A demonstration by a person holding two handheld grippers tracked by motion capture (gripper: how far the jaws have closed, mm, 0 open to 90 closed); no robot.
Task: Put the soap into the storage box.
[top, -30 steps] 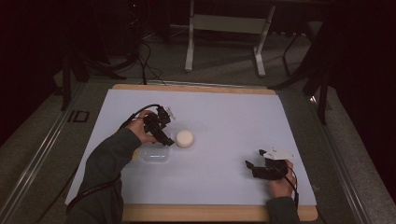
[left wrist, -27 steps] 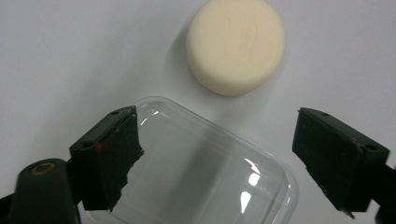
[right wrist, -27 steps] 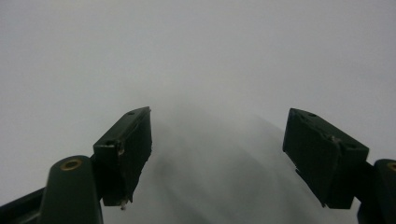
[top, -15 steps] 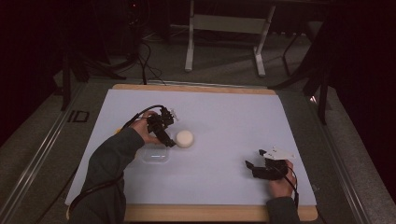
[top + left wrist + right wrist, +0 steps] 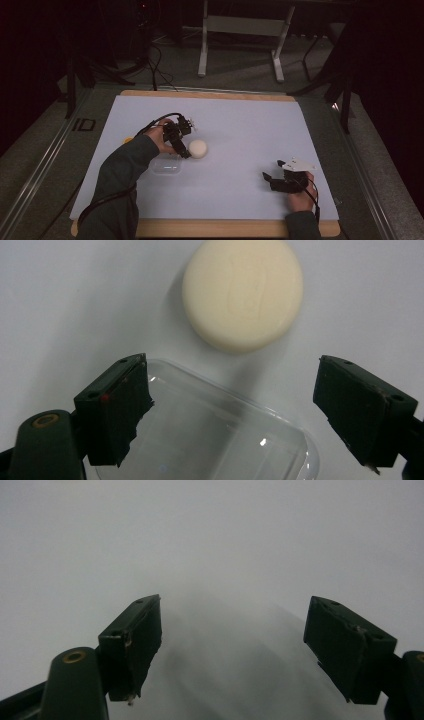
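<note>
A round cream soap bar (image 5: 198,148) lies on the white table sheet (image 5: 240,125). A clear plastic case (image 5: 166,166) sits just in front of it and to its left. My left gripper (image 5: 185,151) hovers over the case's edge, tips pointing toward the soap. In the left gripper view the soap (image 5: 243,292) lies beyond the open jaws (image 5: 233,375) and the clear case (image 5: 210,435) lies beneath them. These jaws have just been closing a little, and nothing is pressed between them. My right gripper (image 5: 267,177) rests near the front right of the sheet, open (image 5: 234,602) over bare white sheet.
A small yellow object (image 5: 129,140) peeks out left of the left sleeve. The sheet lies on a wooden board (image 5: 210,94). Beyond the table stand a metal frame (image 5: 240,30) and cables on a dark floor.
The left gripper has shifted slightly beside the soap. The soap, the case and the right gripper have stayed put.
</note>
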